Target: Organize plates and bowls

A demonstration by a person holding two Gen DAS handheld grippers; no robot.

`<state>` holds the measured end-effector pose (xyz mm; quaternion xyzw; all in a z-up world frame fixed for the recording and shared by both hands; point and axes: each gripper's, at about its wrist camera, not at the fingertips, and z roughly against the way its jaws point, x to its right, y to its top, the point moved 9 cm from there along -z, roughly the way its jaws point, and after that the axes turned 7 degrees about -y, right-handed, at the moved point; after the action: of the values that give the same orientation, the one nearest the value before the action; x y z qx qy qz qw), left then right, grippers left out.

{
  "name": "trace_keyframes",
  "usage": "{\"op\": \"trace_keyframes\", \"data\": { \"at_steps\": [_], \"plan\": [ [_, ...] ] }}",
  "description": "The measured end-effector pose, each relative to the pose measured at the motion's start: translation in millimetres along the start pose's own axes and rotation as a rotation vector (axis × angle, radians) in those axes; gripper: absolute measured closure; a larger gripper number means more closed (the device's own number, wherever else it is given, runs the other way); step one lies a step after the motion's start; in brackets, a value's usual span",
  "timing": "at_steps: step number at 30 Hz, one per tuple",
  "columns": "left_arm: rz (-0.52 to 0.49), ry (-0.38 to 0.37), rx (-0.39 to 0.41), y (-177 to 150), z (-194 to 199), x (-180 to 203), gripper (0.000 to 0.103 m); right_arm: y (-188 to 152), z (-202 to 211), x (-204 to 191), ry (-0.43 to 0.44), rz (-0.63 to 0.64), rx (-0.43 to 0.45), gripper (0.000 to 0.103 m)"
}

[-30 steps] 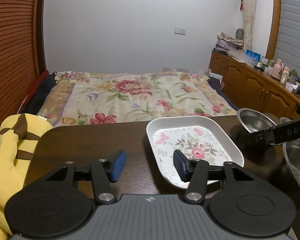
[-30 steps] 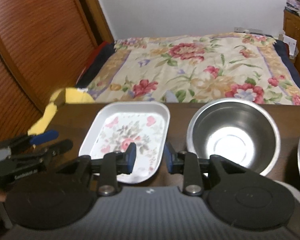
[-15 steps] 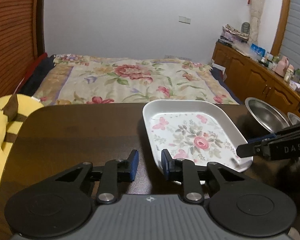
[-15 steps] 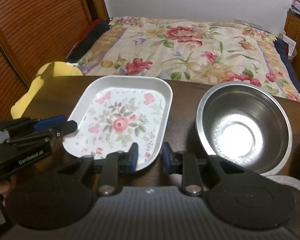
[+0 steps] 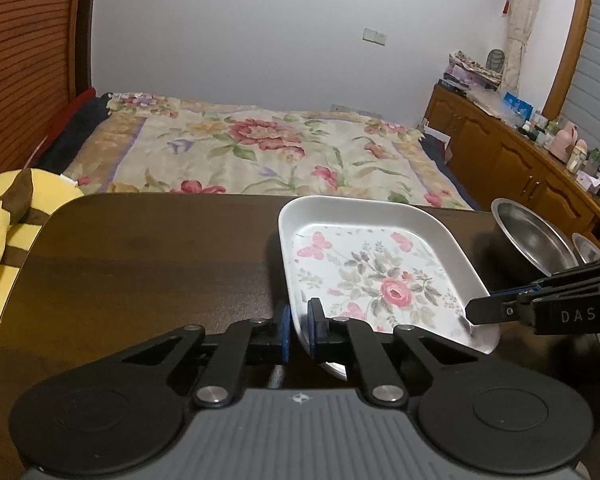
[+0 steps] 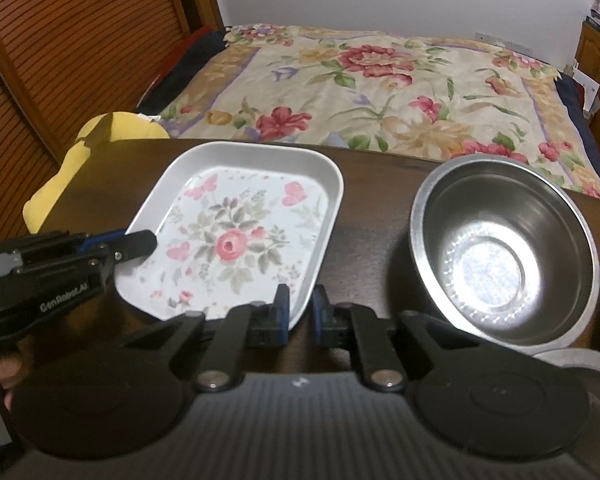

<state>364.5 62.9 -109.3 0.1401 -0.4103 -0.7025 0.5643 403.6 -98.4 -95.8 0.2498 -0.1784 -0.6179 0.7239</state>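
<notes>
**Both claws clamped on the floral plate's near rim**

Left claw [image 5: 298,330] pinched narrow on the near left corner of the floral plate [image 5: 374,276], blue pads to either side of the white rim. Right claw [image 6: 300,312] likewise closed down on the near right corner of the same plate [image 6: 236,236]. Plate sat at the worktop's middle, toward the near edge.

Best done, by the look of it, as a level two-handed lift: raised evenly at both corners, kept flat, no twisting against the shallow rim, since thin pinches on a slick lip could slip. Clearance needed from the steel bowl [image 6: 504,256] just beside the plate on the right, toward the right edge. Second steel bowl [image 5: 590,246] glimpsed beyond, mostly hidden.

Dark wooden worktop [image 5: 148,256], glossy and bare on its left half. Yellow cushion [image 5: 4,236] against its left edge. Past the far edge, a bed with a floral quilt [image 5: 260,152]; slatted wooden door [image 6: 60,40] left, cluttered wooden cabinets [image 5: 512,160] right, plain white wall behind.
</notes>
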Motion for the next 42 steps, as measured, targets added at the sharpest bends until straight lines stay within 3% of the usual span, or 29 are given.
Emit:
{"op": "trace_keyframes", "data": {
  "at_steps": [8,28,42],
  "plan": [
    [0.010,0.006,-0.002,-0.1,12.2,-4.2,0.094,0.4,12.9,-5.5,0.047,-0.006,0.038,0.091],
    [-0.018,-0.014,0.085,20.4,83.8,13.3,0.093,4.2,70.0,-13.5,0.152,-0.001,0.144,0.092],
    [-0.045,-0.009,0.097,6.8,114.2,24.8,0.092,-10.2,91.8,-11.2,0.209,0.007,0.175,0.092]
  ]
}}
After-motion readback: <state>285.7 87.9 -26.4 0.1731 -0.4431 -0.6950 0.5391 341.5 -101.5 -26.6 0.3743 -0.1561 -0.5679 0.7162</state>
